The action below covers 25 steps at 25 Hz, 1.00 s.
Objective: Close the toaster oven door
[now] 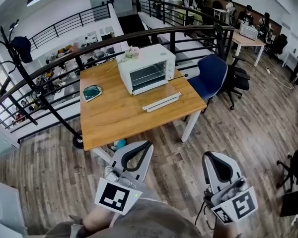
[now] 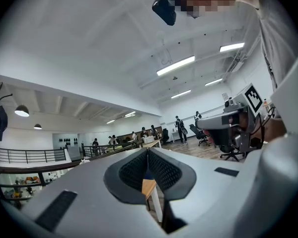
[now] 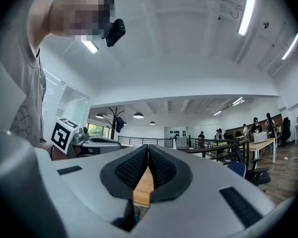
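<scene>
The white toaster oven (image 1: pixel 146 68) stands at the far side of the wooden table (image 1: pixel 119 118), its dark glass front turned toward me. From this distance I cannot tell how its door stands. Both grippers hang over the floor well short of the table's near edge. My left gripper (image 1: pixel 148 144) is shut with nothing in it, its tip just below the table edge. My right gripper (image 1: pixel 208 155) is shut and empty too, further right. Both gripper views look up at the ceiling, with the left gripper's (image 2: pixel 148 150) and the right gripper's (image 3: pixel 148 148) pads pressed together.
A flat white oblong thing (image 1: pixel 161 102) lies on the table in front of the oven, and a teal object (image 1: pixel 92 92) sits at the table's left. A blue chair (image 1: pixel 211 76) stands at the right, a black railing (image 1: pixel 89 48) behind, a coat rack (image 1: pixel 20 48) at the left.
</scene>
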{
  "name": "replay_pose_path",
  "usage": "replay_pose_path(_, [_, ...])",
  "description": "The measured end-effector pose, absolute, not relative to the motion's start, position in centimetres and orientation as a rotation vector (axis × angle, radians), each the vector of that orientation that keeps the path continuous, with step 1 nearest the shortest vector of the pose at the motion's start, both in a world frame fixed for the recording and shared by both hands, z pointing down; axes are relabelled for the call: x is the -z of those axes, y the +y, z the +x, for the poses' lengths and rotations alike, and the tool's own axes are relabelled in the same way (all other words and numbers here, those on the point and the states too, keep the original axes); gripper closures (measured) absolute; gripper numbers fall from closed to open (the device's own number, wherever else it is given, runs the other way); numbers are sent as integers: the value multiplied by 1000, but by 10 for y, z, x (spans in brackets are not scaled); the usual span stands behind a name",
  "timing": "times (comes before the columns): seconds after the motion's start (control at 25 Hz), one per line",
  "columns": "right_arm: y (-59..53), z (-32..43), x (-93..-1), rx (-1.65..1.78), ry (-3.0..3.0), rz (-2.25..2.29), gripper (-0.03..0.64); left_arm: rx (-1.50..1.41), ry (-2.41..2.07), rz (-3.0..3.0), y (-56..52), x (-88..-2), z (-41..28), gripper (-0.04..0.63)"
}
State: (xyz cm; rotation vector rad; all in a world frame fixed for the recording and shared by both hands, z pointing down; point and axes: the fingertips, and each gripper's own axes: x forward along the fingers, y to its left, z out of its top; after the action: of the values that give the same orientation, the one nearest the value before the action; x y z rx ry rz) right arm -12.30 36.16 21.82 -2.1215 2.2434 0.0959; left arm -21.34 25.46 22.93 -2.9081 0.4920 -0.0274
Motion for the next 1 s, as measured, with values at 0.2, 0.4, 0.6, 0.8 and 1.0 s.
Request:
replay_pose_path(0.2, [372, -119, -220, -92, 2223, -2112, 584, 44, 477, -2912, 264, -233, -210, 571])
replay_pose_path(0.4, [377, -102, -213, -110, 2051, -2118, 547, -144, 720, -2904, 240, -219, -230, 462])
replay_pose_path(0.6, [374, -84, -213, -110, 1959, -2153, 410, -145, 725, -2900, 231, -220, -225, 383])
replay_pose_path(0.8, [350, -70, -226, -80, 1986, -2187, 410, -102, 694, -2904, 213, -232, -206, 383])
replay_pose_path(1.0, [317, -51, -236, -43, 2006, -2208, 411, -30, 689, -2910, 178, -248, -184, 377])
